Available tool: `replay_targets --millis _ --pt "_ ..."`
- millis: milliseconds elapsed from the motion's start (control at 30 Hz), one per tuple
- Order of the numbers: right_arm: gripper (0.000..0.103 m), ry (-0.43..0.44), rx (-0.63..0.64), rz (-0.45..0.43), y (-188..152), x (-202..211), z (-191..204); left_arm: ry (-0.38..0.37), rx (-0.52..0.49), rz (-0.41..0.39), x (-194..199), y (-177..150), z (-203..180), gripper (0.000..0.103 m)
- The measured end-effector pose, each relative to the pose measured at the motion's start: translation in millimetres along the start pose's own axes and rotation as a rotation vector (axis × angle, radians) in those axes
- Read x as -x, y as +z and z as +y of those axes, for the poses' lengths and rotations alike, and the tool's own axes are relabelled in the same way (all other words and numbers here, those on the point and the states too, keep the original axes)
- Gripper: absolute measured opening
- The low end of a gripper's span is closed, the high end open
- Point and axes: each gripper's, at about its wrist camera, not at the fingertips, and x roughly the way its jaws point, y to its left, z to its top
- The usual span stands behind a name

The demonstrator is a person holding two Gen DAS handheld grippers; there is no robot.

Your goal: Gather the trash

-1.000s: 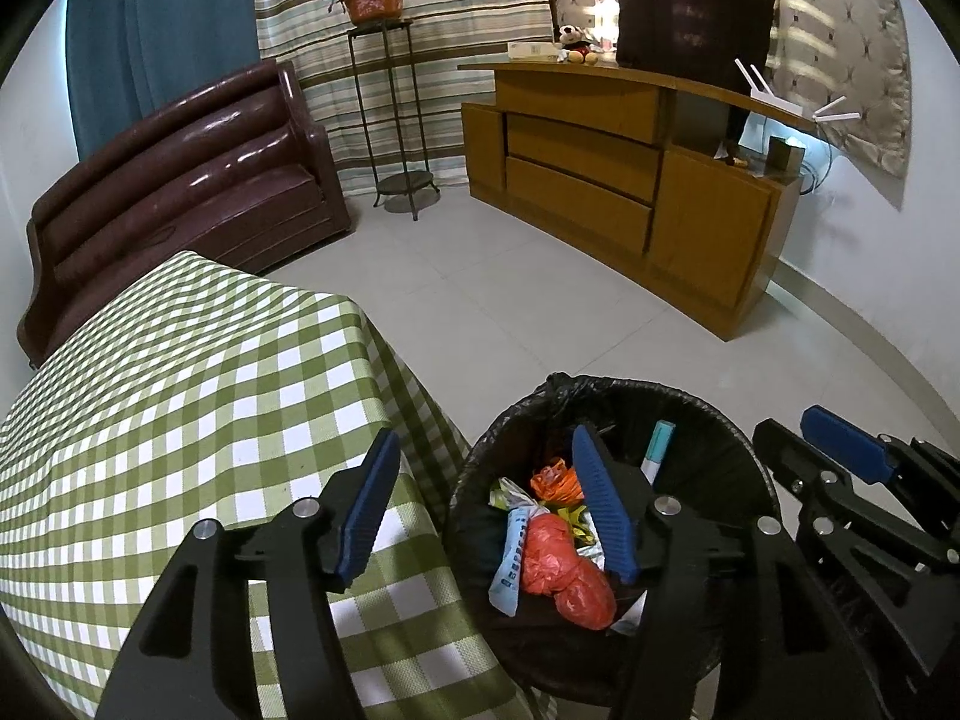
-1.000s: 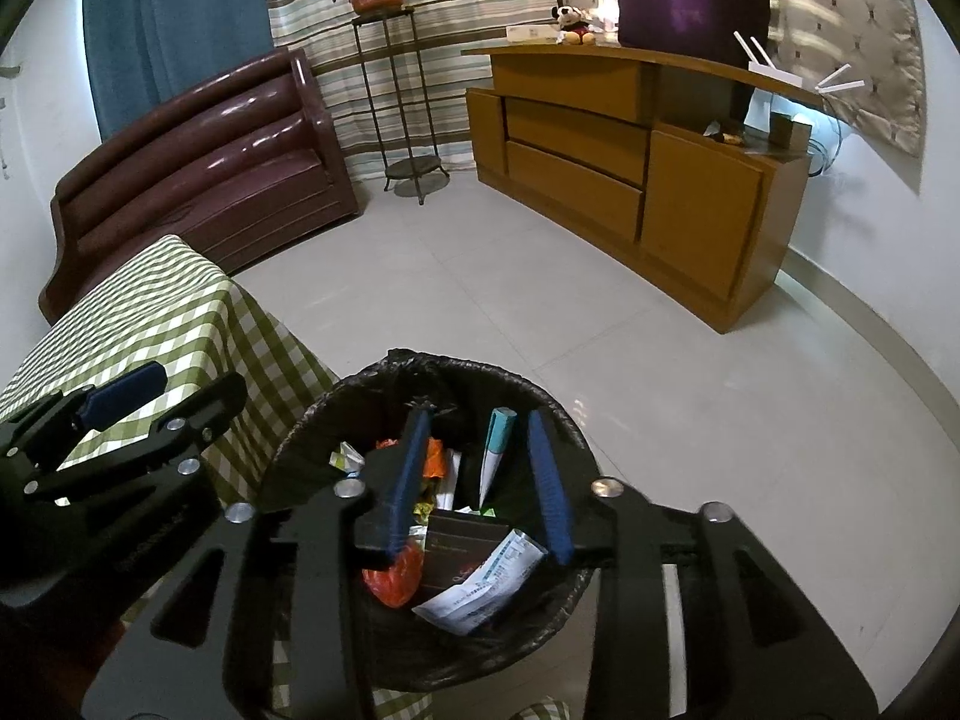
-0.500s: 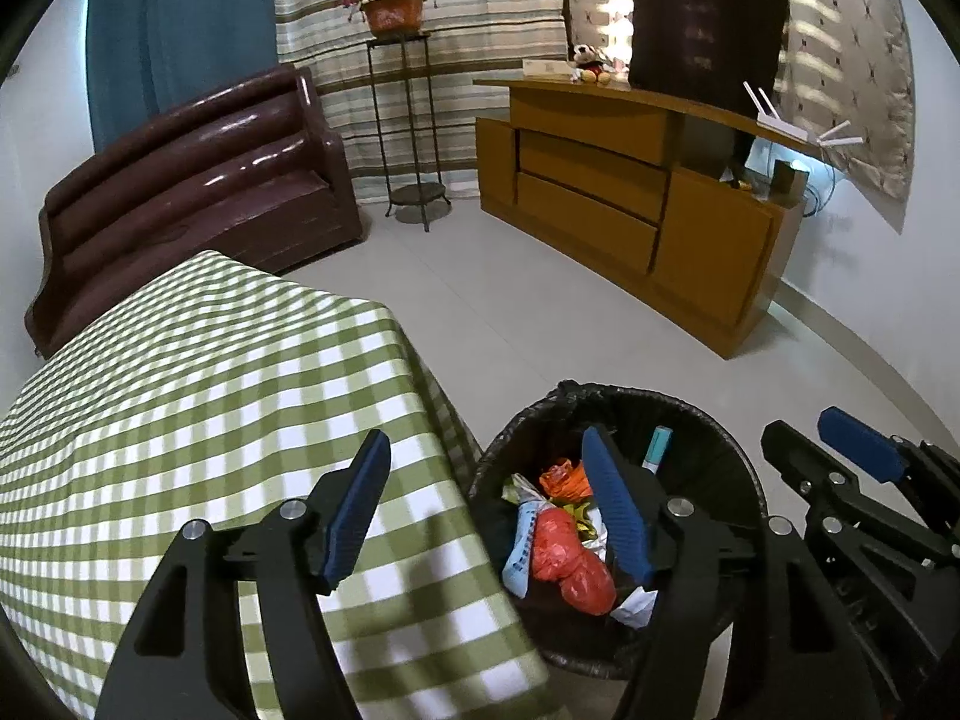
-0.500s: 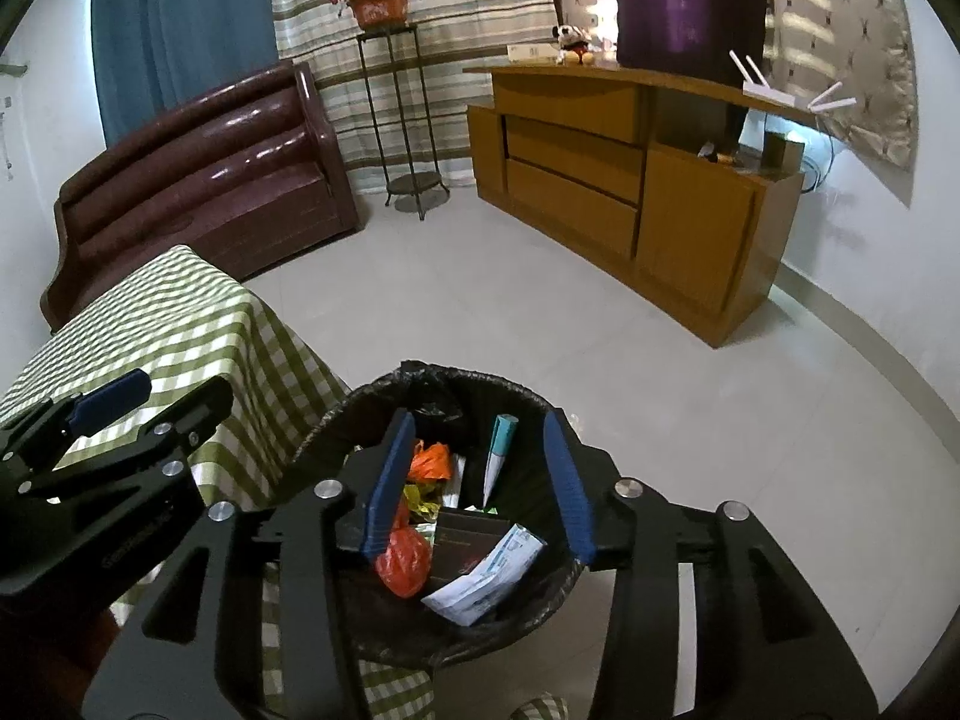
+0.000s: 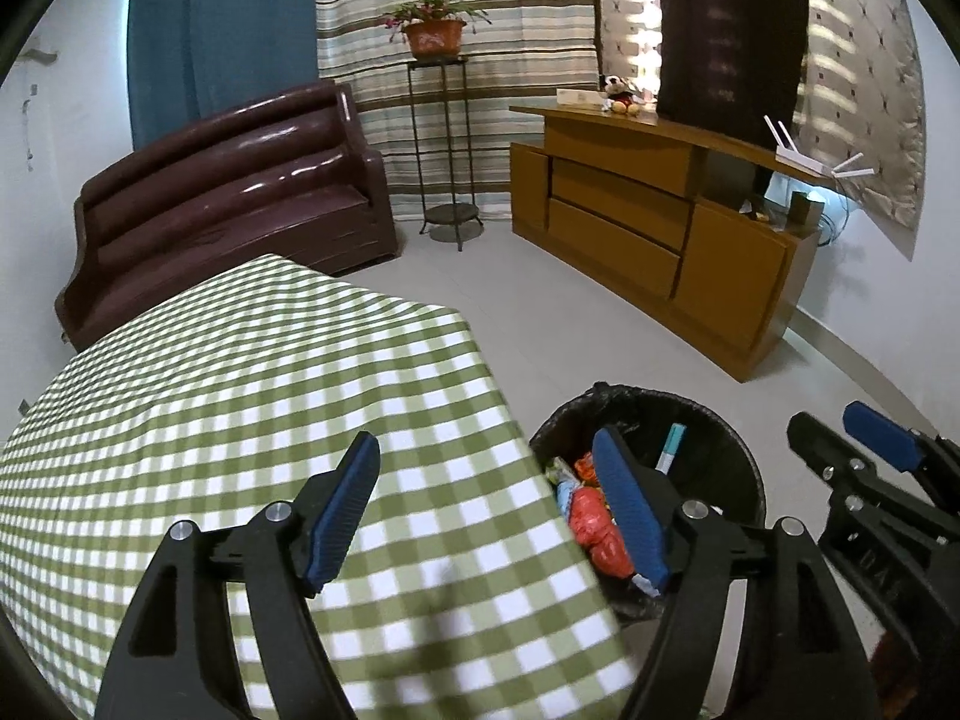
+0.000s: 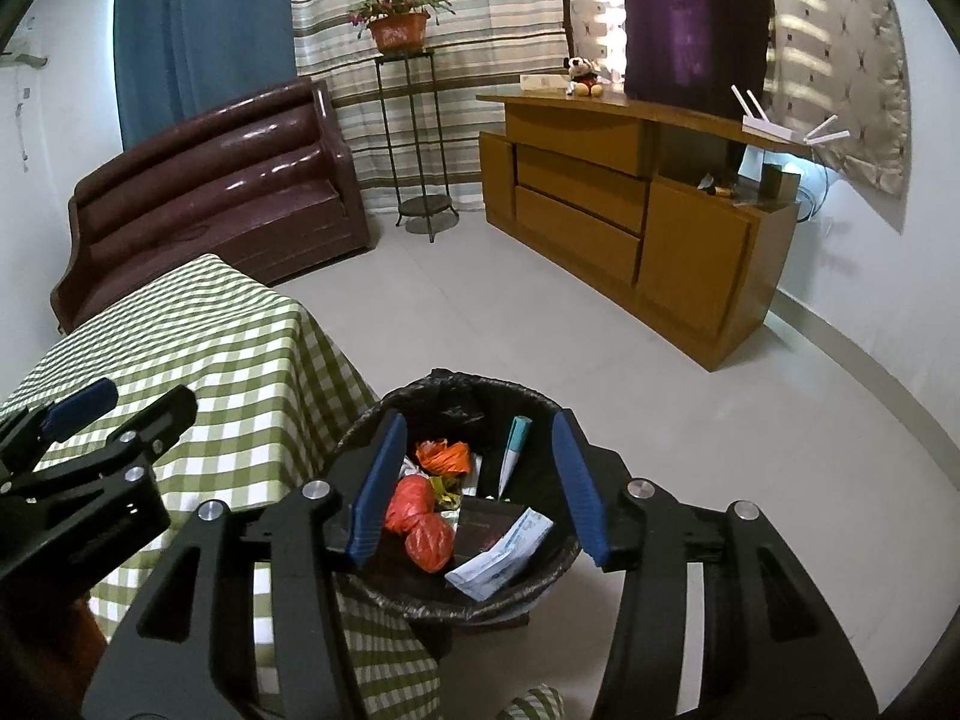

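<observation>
Checked tablecloth (image 5: 252, 396) at your left, its corner edge just beside the lined bin (image 6: 480, 396); bare floor (image 6: 720, 420) opens rightward. Your left gripper (image 5: 489, 516): over that corner, jaws apart, empty. Your right gripper (image 6: 480, 483): above the bin's trash (image 6: 420, 516), jaws apart, empty.

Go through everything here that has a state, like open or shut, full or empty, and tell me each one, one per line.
left gripper: open, holding nothing
right gripper: open, holding nothing, above the bin
trash bin: uncovered, lined with a black bag, partly filled with trash
red bag: crumpled, lying in the bin
teal pen: standing tilted in the bin
cabinet drawers: shut
tablecloth: spread over the table
</observation>
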Motion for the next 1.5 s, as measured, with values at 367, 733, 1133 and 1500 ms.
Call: replay_targets --millis 367,733,1133,1500 --pt "0.056 0.008 0.026 -0.036 -5 38 11 0.039 0.033 -0.048 44 -13 17 0.075" --pt "0.059 0.015 0.055 -0.077 -9 67 19 0.044 0.056 -0.092 73 -20 28 0.076" --pt "0.064 0.020 0.062 -0.093 -10 72 22 0.048 0.062 -0.108 81 -25 30 0.078" --pt "0.064 0.020 0.064 -0.092 -10 72 22 0.048 0.062 -0.109 81 -25 31 0.078"
